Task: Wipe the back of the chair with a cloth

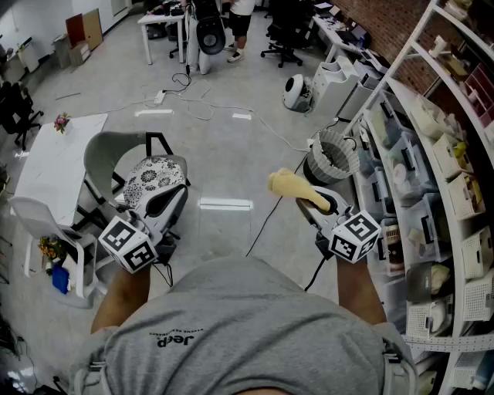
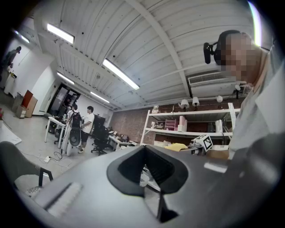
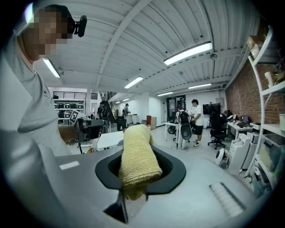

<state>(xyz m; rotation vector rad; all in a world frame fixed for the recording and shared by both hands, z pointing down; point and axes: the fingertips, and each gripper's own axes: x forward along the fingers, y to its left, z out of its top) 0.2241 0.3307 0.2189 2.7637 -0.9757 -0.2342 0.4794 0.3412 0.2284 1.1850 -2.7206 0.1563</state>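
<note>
A grey chair [image 1: 104,154] with a patterned cushion [image 1: 154,177] stands at the left of the head view, just ahead of my left gripper [image 1: 176,194]. That gripper is shut with nothing in it; in the left gripper view [image 2: 149,178] part of the chair [image 2: 11,160] shows at the lower left. My right gripper [image 1: 309,199] is shut on a rolled yellow cloth [image 1: 287,183], held in the air well to the right of the chair. The cloth [image 3: 136,156] sticks up out of the right gripper [image 3: 138,173], and the left gripper [image 3: 87,124] shows beyond it.
A white table [image 1: 58,158] and a white chair [image 1: 35,216] stand left of the grey chair. Shelves with bins [image 1: 432,154] run along the right, with a wire basket [image 1: 333,154] near them. A cable [image 1: 270,212] crosses the floor. People [image 1: 231,23] stand at far desks.
</note>
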